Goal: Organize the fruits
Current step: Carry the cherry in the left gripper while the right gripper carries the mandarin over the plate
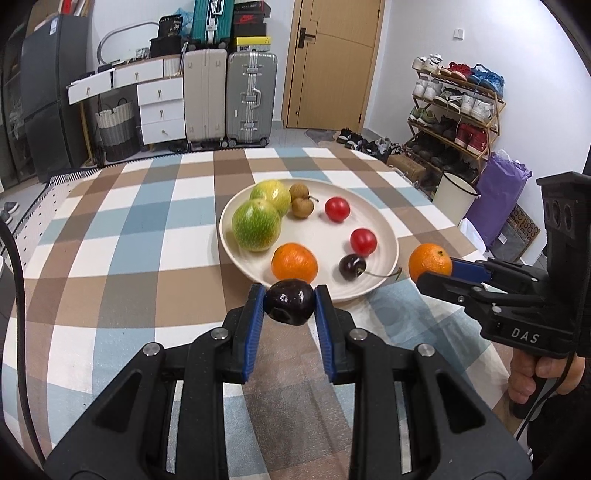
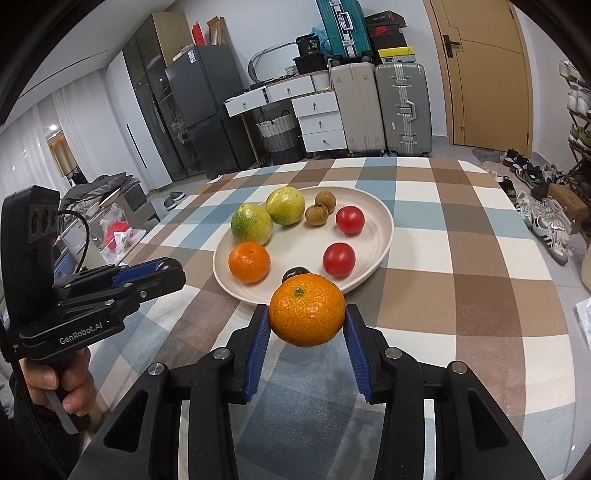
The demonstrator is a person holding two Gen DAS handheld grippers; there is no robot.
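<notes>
My ribbed blue pads (image 1: pixel 255 325) pinch a glossy dark cherry (image 1: pixel 290 302); the orange (image 2: pixel 306 309) looks dimpled, the plate (image 1: pixel 373 218) matt, perhaps ceramic.

The body of the right gripper (image 1: pixel 432 278) carried the white letters "DAS" on its side. The body of the left gripper (image 2: pixel 171 267) carried the white lettering "GenRobot.AI". A black shoebox (image 2: pixel 382 30) stacked above the suitcases showed a red swoosh logo. A black bag (image 2: pixel 309 46) on the desk bore the number "38". Other labels were too small to read.
</notes>
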